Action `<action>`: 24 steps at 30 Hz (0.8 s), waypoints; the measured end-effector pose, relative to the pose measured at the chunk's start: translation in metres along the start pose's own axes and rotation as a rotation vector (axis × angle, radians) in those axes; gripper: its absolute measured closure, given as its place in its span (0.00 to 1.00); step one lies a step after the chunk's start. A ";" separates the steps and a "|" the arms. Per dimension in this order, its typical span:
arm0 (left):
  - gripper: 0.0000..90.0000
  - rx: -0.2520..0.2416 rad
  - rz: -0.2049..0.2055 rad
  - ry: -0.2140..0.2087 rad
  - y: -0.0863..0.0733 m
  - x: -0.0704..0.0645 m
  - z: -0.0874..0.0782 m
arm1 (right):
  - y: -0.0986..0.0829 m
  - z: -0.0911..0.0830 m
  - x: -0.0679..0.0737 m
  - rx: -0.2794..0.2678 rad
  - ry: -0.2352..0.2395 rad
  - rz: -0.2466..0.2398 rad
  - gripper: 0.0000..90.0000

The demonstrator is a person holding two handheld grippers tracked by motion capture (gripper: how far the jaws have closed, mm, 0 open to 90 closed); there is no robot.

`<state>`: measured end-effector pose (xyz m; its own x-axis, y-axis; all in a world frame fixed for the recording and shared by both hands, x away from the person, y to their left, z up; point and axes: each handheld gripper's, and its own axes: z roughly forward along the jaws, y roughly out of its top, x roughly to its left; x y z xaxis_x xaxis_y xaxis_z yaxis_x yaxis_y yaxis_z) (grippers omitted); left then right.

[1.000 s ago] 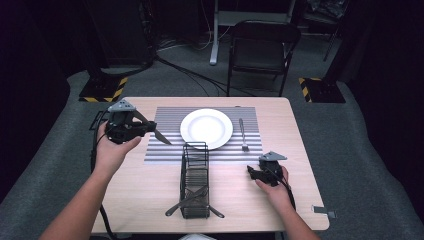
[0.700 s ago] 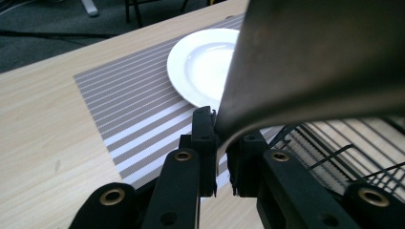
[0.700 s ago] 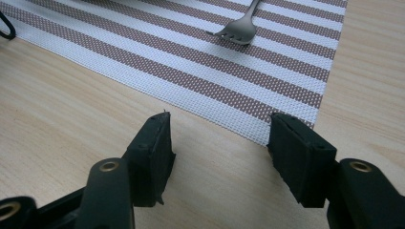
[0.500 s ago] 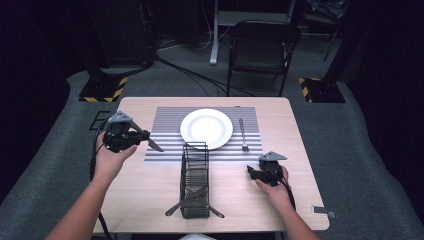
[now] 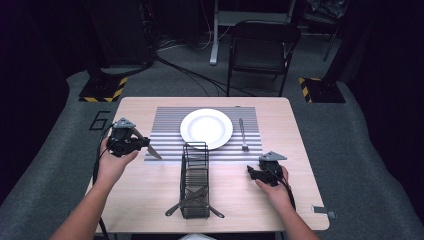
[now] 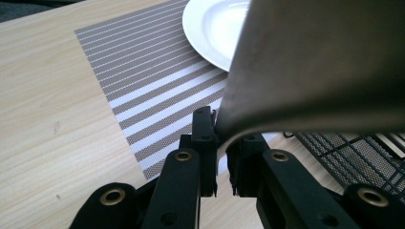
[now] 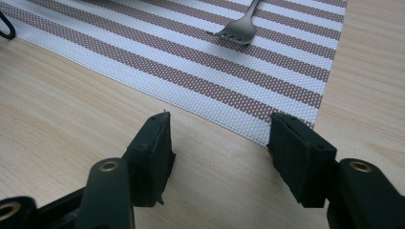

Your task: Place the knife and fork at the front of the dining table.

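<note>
My left gripper (image 5: pixel 142 144) hovers over the left edge of the striped placemat (image 5: pixel 165 125), shut on a metal knife (image 5: pixel 153 151) whose blade points right and toward me. In the left gripper view the knife (image 6: pixel 325 67) looms large between the closed jaws (image 6: pixel 222 143), with the white plate (image 6: pixel 215 28) behind it. The plate (image 5: pixel 206 128) sits mid-mat, and a fork (image 5: pixel 242 134) lies to its right. My right gripper (image 5: pixel 252 172) rests low at the table's right, open and holding nothing. The right gripper view (image 7: pixel 219 143) shows the fork's tines (image 7: pixel 239 31) ahead on the mat.
A black wire cutlery rack (image 5: pixel 196 180) stands in the middle near the front edge, with utensils sticking out at its base. Its mesh (image 6: pixel 353 148) is just right of my left jaws. A folding chair (image 5: pixel 262 47) stands beyond the table.
My left gripper has drawn back toward the person and slightly left, carrying the knife from over the mat to its left edge. The right gripper has stayed put.
</note>
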<state>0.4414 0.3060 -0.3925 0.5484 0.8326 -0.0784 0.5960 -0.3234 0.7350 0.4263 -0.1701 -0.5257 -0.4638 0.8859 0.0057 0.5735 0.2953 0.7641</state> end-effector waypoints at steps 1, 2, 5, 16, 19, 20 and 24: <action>0.91 0.002 -0.002 0.007 0.000 0.000 0.004 | 0.000 0.000 0.000 0.000 0.000 0.000 0.45; 0.91 0.002 -0.002 0.007 0.000 0.000 0.004 | 0.000 0.000 0.000 0.000 0.000 0.000 0.45; 0.91 0.018 0.002 0.004 0.001 0.001 0.010 | 0.000 0.000 0.000 0.000 0.000 0.000 0.45; 0.91 -0.030 -0.056 0.009 0.015 0.004 0.026 | 0.000 0.000 0.000 0.000 0.000 0.001 0.45; 0.91 -0.052 -0.075 0.011 0.018 0.005 0.033 | 0.000 0.000 0.000 0.000 0.000 0.001 0.45; 0.91 -0.054 -0.079 0.014 0.018 0.006 0.034 | 0.000 0.000 0.000 0.000 0.000 0.001 0.45; 0.91 -0.074 -0.097 0.023 0.020 0.009 0.040 | 0.000 0.000 0.000 0.000 0.000 0.001 0.45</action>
<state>0.4815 0.2887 -0.4057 0.4761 0.8687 -0.1364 0.6003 -0.2078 0.7723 0.4263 -0.1701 -0.5257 -0.4631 0.8863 0.0065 0.5740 0.2944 0.7641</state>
